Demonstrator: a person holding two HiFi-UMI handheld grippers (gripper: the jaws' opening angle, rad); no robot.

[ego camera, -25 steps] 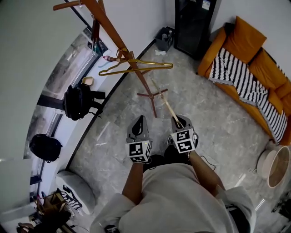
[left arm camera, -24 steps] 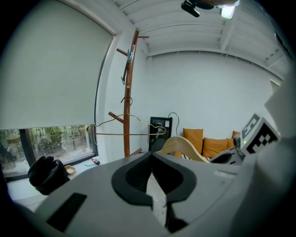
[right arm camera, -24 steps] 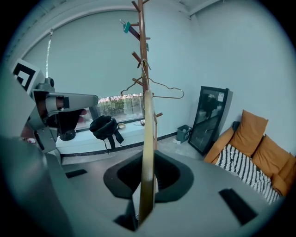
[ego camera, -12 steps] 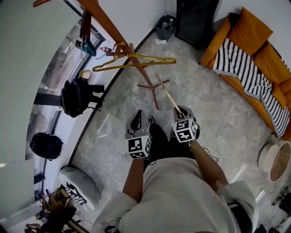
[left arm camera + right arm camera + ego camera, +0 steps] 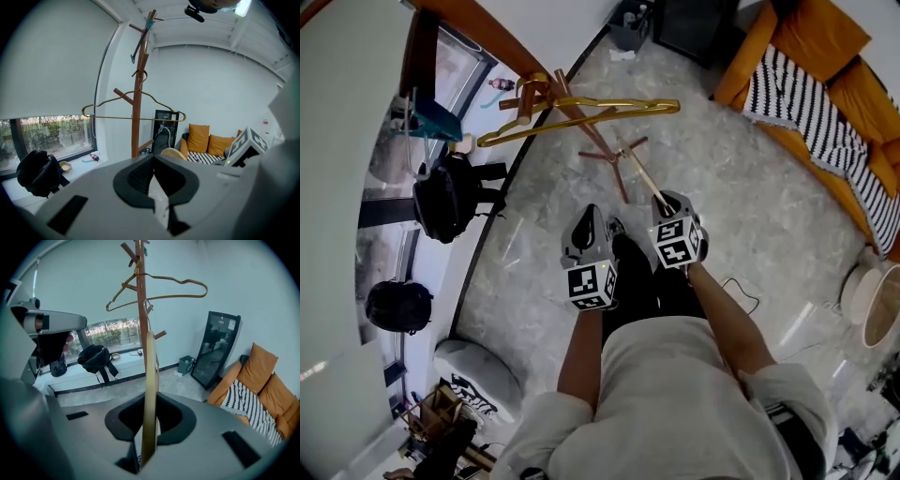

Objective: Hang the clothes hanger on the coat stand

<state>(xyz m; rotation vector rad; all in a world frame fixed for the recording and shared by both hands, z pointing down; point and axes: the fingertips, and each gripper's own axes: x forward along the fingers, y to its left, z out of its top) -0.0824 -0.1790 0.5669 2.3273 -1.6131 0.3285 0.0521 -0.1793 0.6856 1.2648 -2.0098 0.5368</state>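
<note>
Wearing a pale grey short-sleeved shirt [image 5: 675,394] and black trousers [image 5: 642,291]. Bearing grey-shelled left tongs [image 5: 588,216] and right tongs [image 5: 667,200], carrying on both a white cube [image 5: 591,284] printed with black square markers, showing black padding round the jaws.

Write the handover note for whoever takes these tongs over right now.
Left tongs: shut, empty, held low in front of the body.
Right tongs: shut on a thin pale stick that points toward the coat stand.
Gold hanger: hooked on the coat stand, clear of both tongs.
Done: the hanger looks hung.
To do: probably only put the stick away; its purpose is unclear.
</note>
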